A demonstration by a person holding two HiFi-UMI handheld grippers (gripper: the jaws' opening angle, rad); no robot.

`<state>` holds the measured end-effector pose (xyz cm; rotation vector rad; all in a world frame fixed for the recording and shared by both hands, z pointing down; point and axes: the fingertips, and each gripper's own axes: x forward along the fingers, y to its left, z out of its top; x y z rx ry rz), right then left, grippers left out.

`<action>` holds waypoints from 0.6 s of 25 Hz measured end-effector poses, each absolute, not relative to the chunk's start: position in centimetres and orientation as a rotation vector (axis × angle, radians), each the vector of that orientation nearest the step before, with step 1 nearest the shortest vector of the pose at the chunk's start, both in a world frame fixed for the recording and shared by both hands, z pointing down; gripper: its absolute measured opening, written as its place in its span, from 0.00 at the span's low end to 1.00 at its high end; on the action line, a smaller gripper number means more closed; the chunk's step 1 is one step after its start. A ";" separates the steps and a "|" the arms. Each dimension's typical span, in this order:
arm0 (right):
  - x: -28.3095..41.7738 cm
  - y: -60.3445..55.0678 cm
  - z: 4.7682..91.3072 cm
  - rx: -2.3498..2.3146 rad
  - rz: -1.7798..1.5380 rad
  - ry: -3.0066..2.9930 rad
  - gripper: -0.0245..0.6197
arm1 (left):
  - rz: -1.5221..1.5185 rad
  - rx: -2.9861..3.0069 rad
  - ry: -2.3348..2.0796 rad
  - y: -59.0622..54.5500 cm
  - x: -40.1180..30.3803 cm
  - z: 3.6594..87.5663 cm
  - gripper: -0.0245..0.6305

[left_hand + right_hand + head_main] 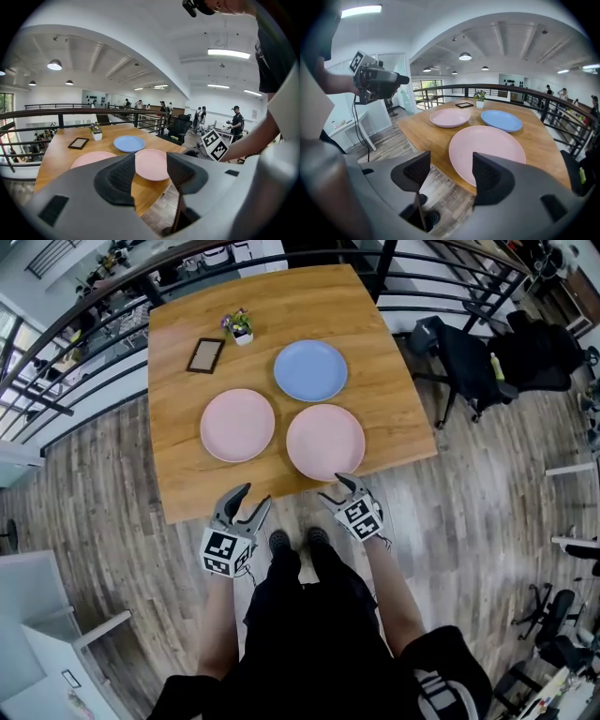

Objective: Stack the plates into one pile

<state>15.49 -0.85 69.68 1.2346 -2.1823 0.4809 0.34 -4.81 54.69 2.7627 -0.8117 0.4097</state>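
The person stands at the near edge of the table (178,474) with both tools held low in front, off the wood, which looks like a stance for starting, not carrying. The left gripper (251,499) has its jaws well apart with nothing between them. It points across the near corner and seems to be waiting its turn. The right gripper (337,488) is also spread wide and empty. It tilts down at the rim of the near pink plate (325,442), just short of the table edge, and I take that plate to be the first pick because it overhangs closest to the hand.

Just beside it, to the left, lies the second pink plate (237,425). Beyond both is the blue plate (310,370). All three lie flat in a loose triangle, none overlapping, so no pile exists yet. Farther back, a frame (205,355) and a small plant (240,328) stand clear of the plates, out of the way of any lift.
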 end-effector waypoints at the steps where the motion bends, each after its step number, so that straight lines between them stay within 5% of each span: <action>1: 15.7 -0.8 70.0 1.222 0.483 -2.182 0.49 | 0.409 2.755 -0.822 -4.7 0.5 54.9 0.37; 15: 16.6 -1.4 74.7 1.026 0.384 -2.118 0.46 | 0.438 2.677 -0.909 -2.7 0.9 57.2 0.37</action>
